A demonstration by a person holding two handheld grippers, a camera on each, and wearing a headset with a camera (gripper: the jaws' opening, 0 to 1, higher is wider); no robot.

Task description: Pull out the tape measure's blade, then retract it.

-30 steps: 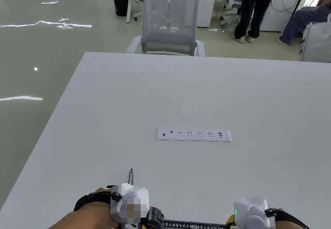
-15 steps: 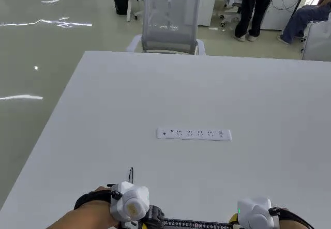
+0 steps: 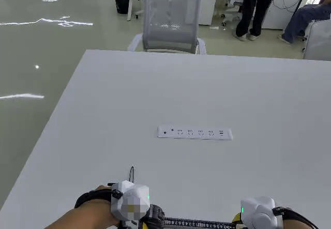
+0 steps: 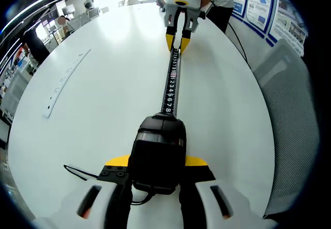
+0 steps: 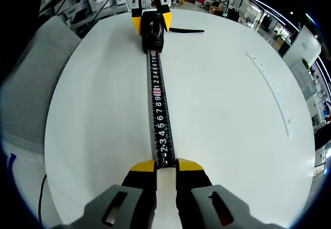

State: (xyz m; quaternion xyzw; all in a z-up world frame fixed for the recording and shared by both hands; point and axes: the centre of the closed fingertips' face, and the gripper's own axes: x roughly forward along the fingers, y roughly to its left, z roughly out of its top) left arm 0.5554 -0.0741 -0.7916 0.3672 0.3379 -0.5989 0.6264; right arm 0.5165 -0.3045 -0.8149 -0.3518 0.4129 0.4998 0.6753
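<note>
While working at the near edge of the white bench (image 3: 207,89), pinching the black tape measure (image 4: 158,146) between the left tongs (image 4: 156,162) and gripping the tip of its blade (image 5: 156,100) in the right tongs (image 5: 165,165), holding the numbered blade drawn out straight along the bench between both.

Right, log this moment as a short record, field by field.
tape case: black, clamped in the left gripper
blade: drawn out straight between the two grippers, over the table
right gripper: shut on the blade tip
stage: blade extended, not yet retracted
nearby: white power strip, apart from the tape
</note>
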